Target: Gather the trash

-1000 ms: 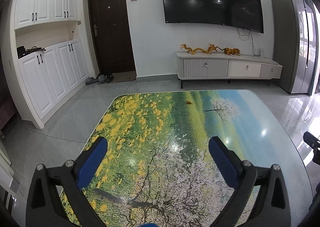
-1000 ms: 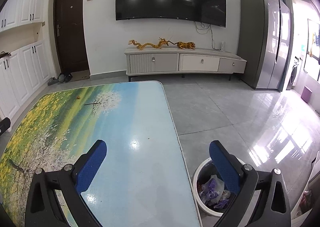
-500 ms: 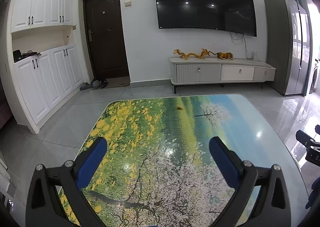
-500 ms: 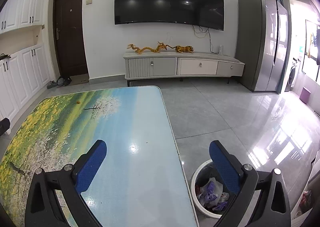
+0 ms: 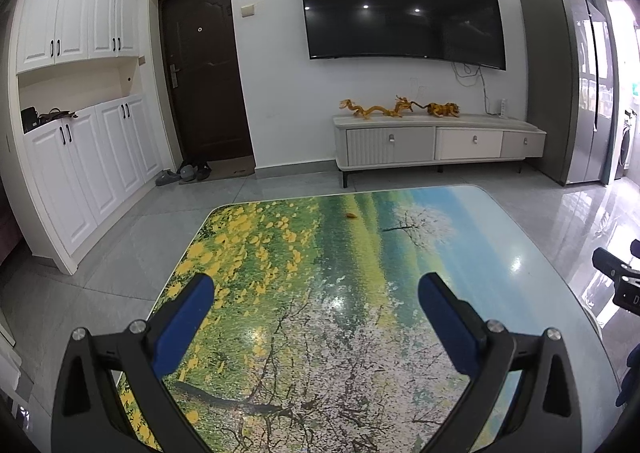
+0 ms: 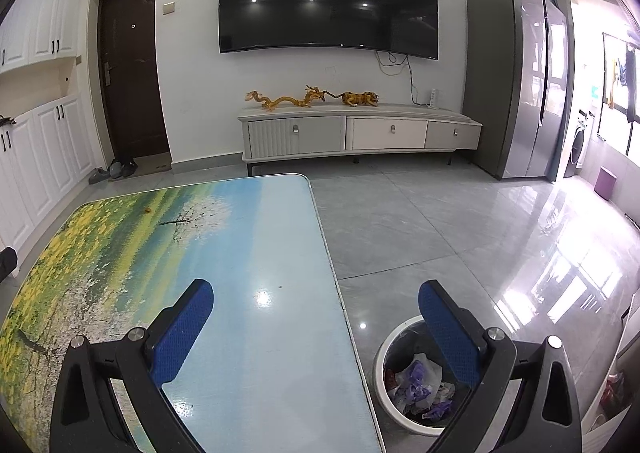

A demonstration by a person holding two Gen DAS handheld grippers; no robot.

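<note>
One tiny orange-brown scrap is about all we can spot left on the table, way out near the far edge in the yellow-and-green part of the print. Honestly it's so small we can't tell what it is, maybe a bit of peel or a crumb. It sits flat and blends into the flower pattern, so it's easy to lose track of.

Both claws are spread wide with nothing in them. Our left gripper hangs over the near end of the table, and our right gripper sits over the table's right edge, with the trash bin on the floor just beside that edge. The bin already has crumpled purple and white wrappers inside.

What could go sideways from here, as we see it:
- That scrap is thin and the tabletop looks glossy, so wide flat pads will probably skate over it or just shove it along instead of pinching it.
- Push too hard and it could slide off the far edge onto the floor.
- It's well away from both grippers, so a long reach over a slick surface makes aiming sloppy.
- Carrying something that little back to the bin, it could drop out of the jaws unnoticed.
</note>
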